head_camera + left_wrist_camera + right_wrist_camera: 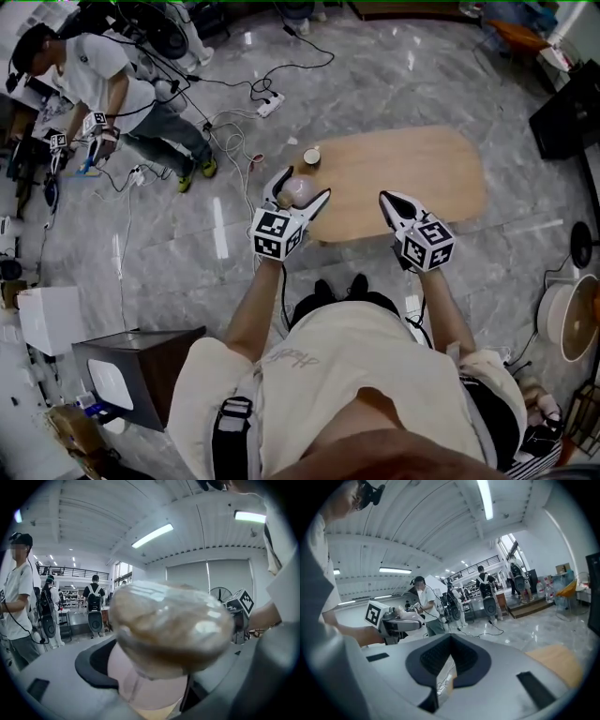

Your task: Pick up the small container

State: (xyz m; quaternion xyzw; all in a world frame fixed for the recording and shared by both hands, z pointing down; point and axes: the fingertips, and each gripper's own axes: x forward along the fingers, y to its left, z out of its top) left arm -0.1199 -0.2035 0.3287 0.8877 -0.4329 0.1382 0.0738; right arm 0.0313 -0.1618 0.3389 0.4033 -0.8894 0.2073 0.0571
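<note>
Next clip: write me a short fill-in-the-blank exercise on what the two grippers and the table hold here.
1. The small pink container with a clear domed lid is clamped in the ____.
2. The right gripper, jaws together, holds ____.
3. The light wooden table carries ____ small round cup.
Missing: left gripper; nothing; one.

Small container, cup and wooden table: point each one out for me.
small container (298, 190): head view, on its pale rounded top.
cup (311, 157): head view, on its open mouth.
wooden table (427, 173): head view, on bare tabletop.
</note>
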